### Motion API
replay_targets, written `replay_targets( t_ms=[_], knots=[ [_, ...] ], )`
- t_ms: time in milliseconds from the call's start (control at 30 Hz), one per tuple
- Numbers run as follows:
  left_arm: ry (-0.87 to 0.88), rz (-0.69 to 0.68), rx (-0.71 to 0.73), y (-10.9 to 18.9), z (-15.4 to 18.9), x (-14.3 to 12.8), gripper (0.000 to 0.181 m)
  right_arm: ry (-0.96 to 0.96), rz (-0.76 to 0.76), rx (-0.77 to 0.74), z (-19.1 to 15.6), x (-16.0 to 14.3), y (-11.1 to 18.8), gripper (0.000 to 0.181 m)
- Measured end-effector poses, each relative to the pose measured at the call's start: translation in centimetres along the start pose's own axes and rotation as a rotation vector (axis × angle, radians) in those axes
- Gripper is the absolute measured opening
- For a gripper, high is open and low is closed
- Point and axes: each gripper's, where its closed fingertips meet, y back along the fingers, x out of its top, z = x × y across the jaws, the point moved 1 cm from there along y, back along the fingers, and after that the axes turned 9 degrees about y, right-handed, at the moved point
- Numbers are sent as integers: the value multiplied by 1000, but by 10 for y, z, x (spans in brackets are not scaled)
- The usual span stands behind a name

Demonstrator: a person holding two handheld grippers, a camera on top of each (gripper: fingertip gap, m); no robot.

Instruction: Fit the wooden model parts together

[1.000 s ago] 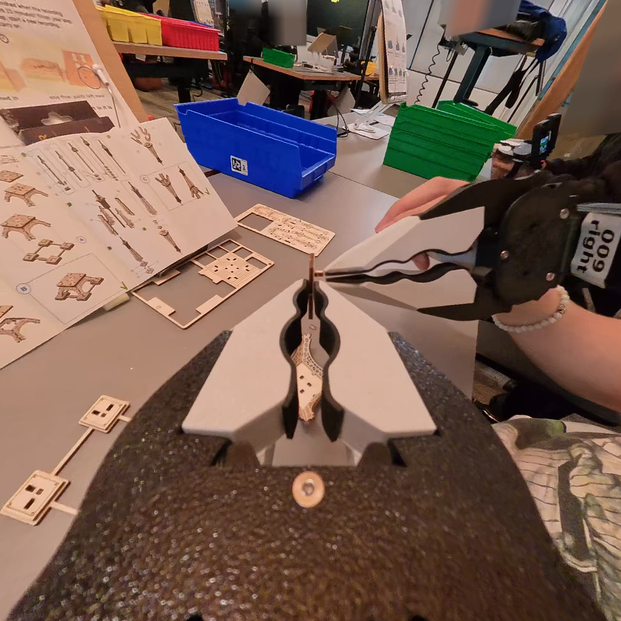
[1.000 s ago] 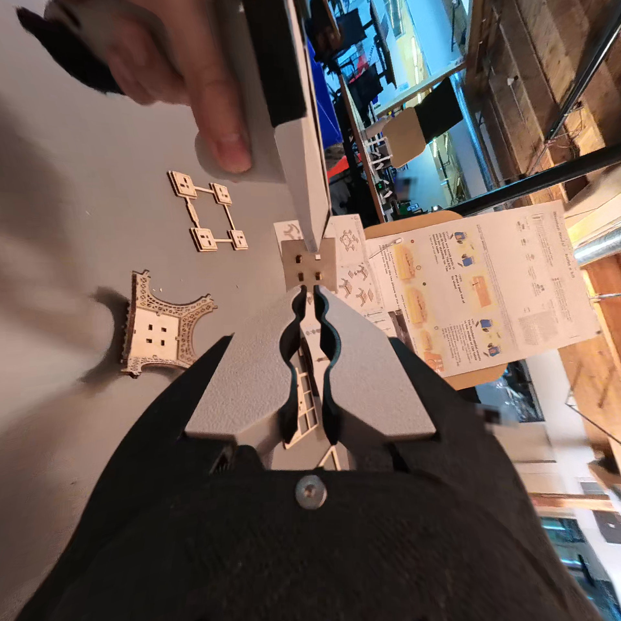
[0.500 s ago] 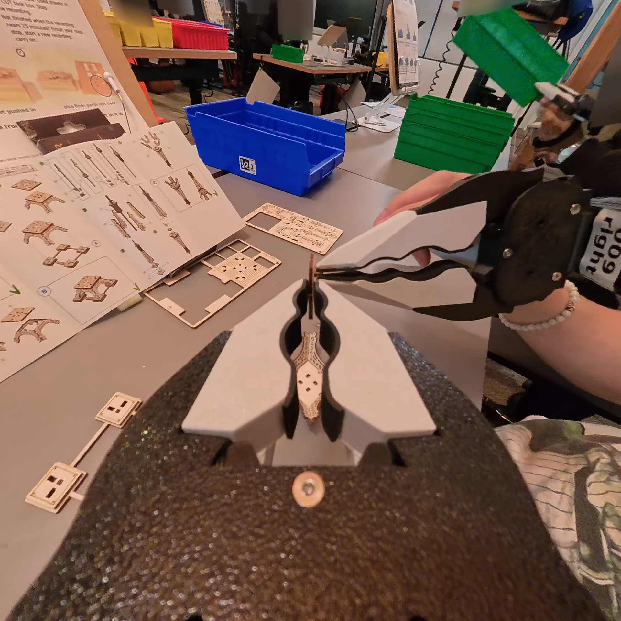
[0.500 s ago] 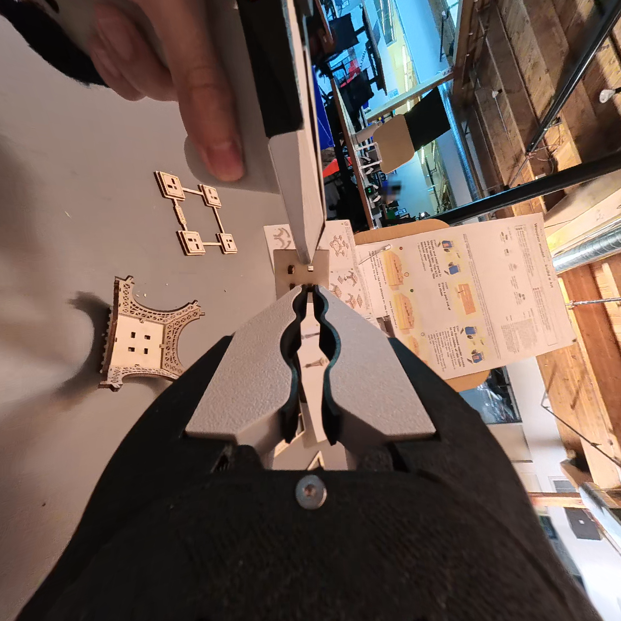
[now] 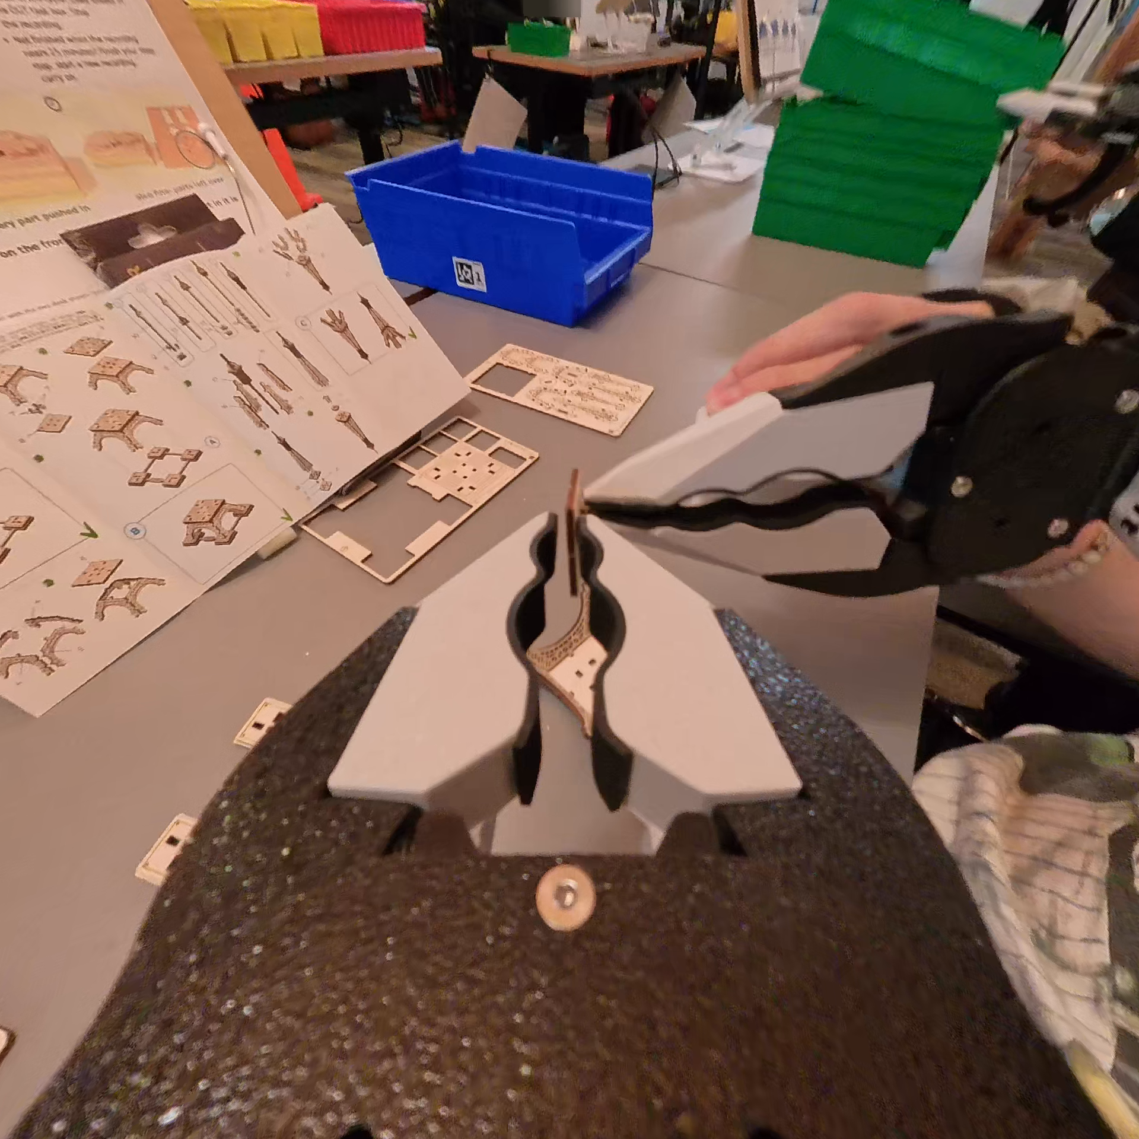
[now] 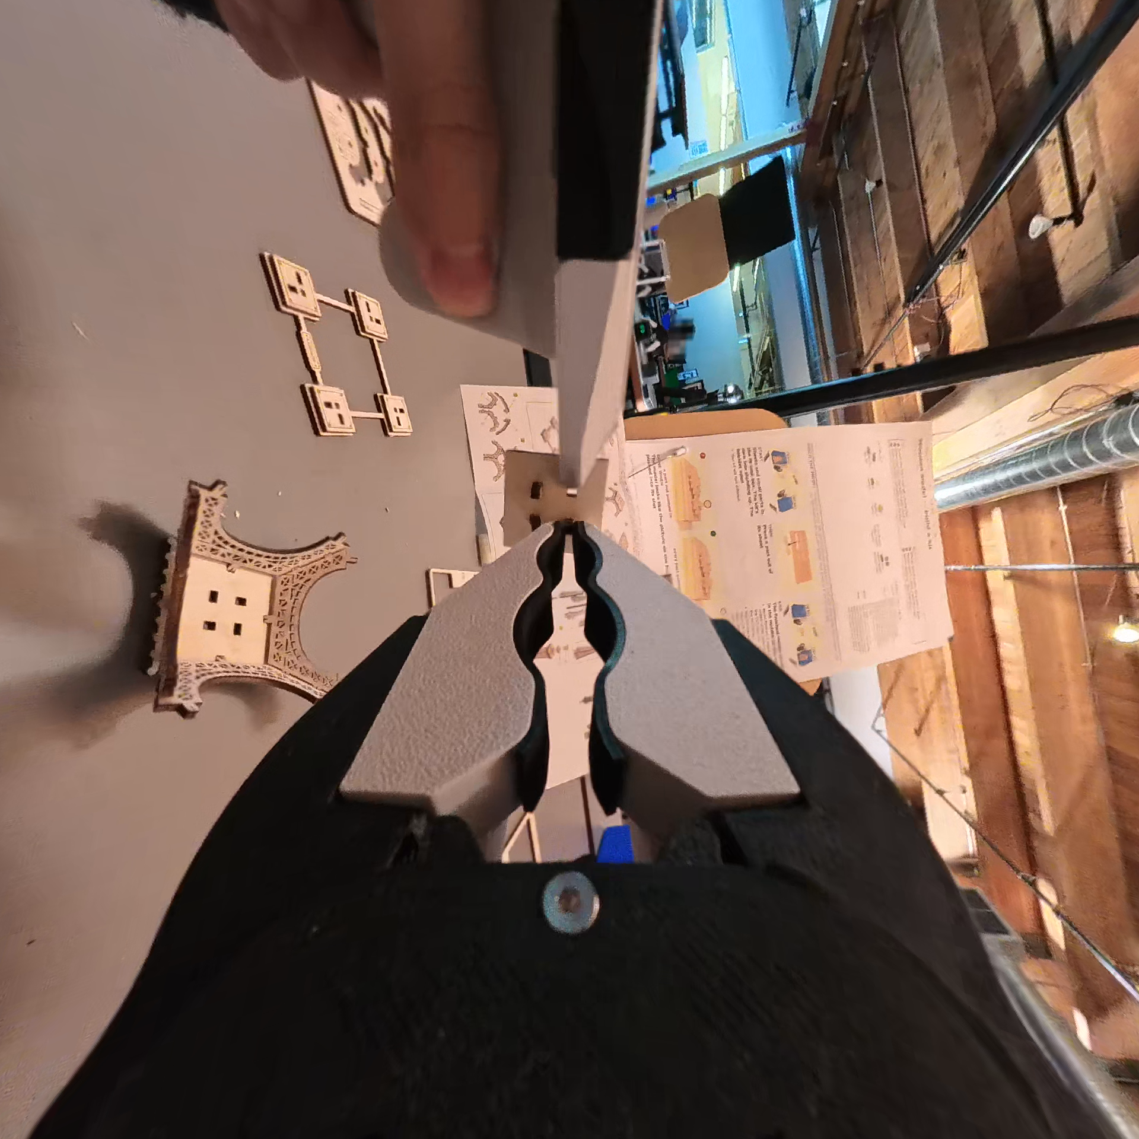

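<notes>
My left gripper [image 5: 570,524] is shut on a thin square wooden plate [image 5: 573,542], held edge-on above the grey table [image 5: 770,296]. My right gripper [image 5: 591,506] comes in from the right, shut, with its tips against the plate's face. It seems to pinch a small wooden part there. In the right wrist view its tips [image 6: 570,525] meet the slotted plate [image 6: 533,493] just under the left gripper's finger [image 6: 585,400]. A wooden tower base [image 6: 228,610] lies on the table below and also shows in the left wrist view [image 5: 570,669].
A four-square wooden frame [image 6: 342,345] lies beyond the base. Instruction sheets [image 5: 185,462], two punched part sheets [image 5: 431,499] [image 5: 561,388], a blue bin [image 5: 511,234] and green bins [image 5: 875,179] stand farther back. A person's hand [image 6: 444,185] holds the left gripper. The tips of both grippers are at nearly the same place.
Both grippers keep their hold on the plate. The pair has shifted over the table, and the tower base and square frame look closer in the right wrist view.
</notes>
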Motion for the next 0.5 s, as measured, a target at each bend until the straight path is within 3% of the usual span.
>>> replay_targets(
  t_ms=[500],
  knots=[
    [-11, 44, -8, 3, 5, 8, 0, 128, -26, -74, 10, 10, 2, 1]
  ],
)
